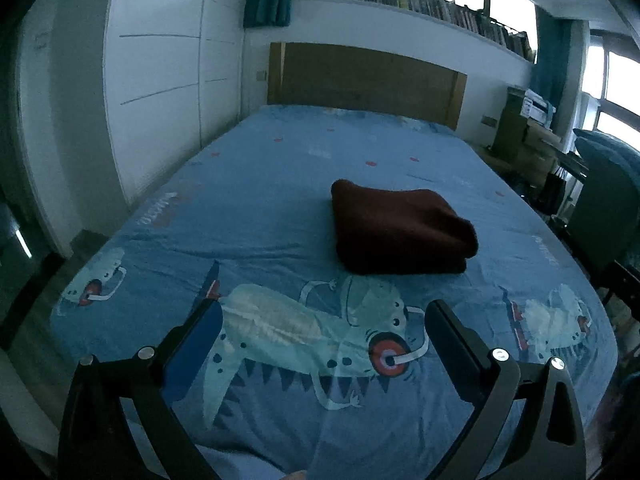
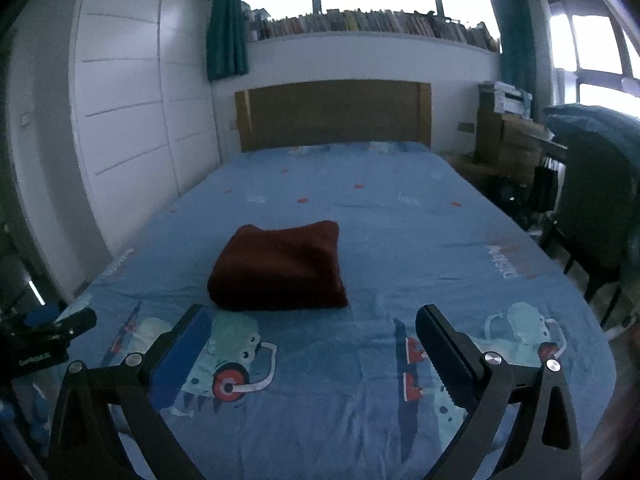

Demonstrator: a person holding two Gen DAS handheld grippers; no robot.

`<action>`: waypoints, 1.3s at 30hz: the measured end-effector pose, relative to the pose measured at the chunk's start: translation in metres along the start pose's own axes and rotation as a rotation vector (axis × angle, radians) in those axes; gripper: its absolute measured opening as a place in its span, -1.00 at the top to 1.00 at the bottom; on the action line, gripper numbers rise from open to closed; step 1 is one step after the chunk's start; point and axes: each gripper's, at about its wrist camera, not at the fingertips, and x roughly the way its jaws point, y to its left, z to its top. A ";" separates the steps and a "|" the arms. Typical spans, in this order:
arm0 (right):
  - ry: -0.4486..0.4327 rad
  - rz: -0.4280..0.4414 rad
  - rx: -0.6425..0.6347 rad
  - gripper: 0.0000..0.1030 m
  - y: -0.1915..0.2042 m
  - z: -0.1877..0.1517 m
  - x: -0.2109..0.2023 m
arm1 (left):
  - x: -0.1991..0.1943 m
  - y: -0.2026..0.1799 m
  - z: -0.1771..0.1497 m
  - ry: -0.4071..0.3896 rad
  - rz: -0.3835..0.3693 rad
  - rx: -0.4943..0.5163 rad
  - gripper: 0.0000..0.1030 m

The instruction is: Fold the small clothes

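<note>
A dark red garment lies folded into a thick square on the blue cartoon-print bedsheet. My left gripper hovers open over the sheet, nearer the foot of the bed than the garment, with only sheet between its fingers. In the right wrist view the same folded garment sits ahead and a little left. My right gripper is open too, its fingers wide apart and holding nothing. The left gripper's tip shows at the left edge of that view.
A wooden headboard stands at the far end, white wardrobe doors along the left. A shelf of books runs under the window. Boxes and a dark chair crowd the bed's right side.
</note>
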 end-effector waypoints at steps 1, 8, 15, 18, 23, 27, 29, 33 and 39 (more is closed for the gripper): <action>-0.006 -0.001 0.002 -0.99 0.001 -0.001 -0.005 | -0.003 0.001 -0.001 -0.005 0.004 0.005 -0.94; -0.057 -0.013 0.006 -0.99 0.005 -0.005 -0.037 | -0.014 -0.008 -0.010 -0.042 0.021 0.021 -0.97; -0.099 -0.036 0.010 -0.99 0.005 -0.006 -0.048 | -0.008 -0.018 -0.008 -0.052 -0.010 -0.008 -0.97; -0.108 -0.042 0.013 -0.99 0.004 -0.006 -0.050 | -0.007 -0.022 -0.008 -0.059 -0.011 -0.006 -0.97; -0.111 -0.050 0.027 -0.99 0.001 -0.007 -0.051 | -0.008 -0.029 -0.009 -0.068 -0.013 0.000 -0.97; -0.105 -0.055 0.030 -0.99 -0.002 -0.009 -0.051 | -0.005 -0.035 -0.009 -0.070 -0.015 0.007 -0.97; -0.101 -0.061 0.029 -0.99 -0.004 -0.011 -0.051 | -0.005 -0.038 -0.009 -0.070 -0.016 0.013 -0.97; -0.096 -0.074 0.035 -0.99 -0.007 -0.014 -0.051 | -0.002 -0.043 -0.010 -0.069 -0.019 0.023 -0.97; -0.091 -0.089 0.044 -0.99 -0.012 -0.016 -0.049 | -0.001 -0.047 -0.010 -0.066 -0.020 0.026 -0.97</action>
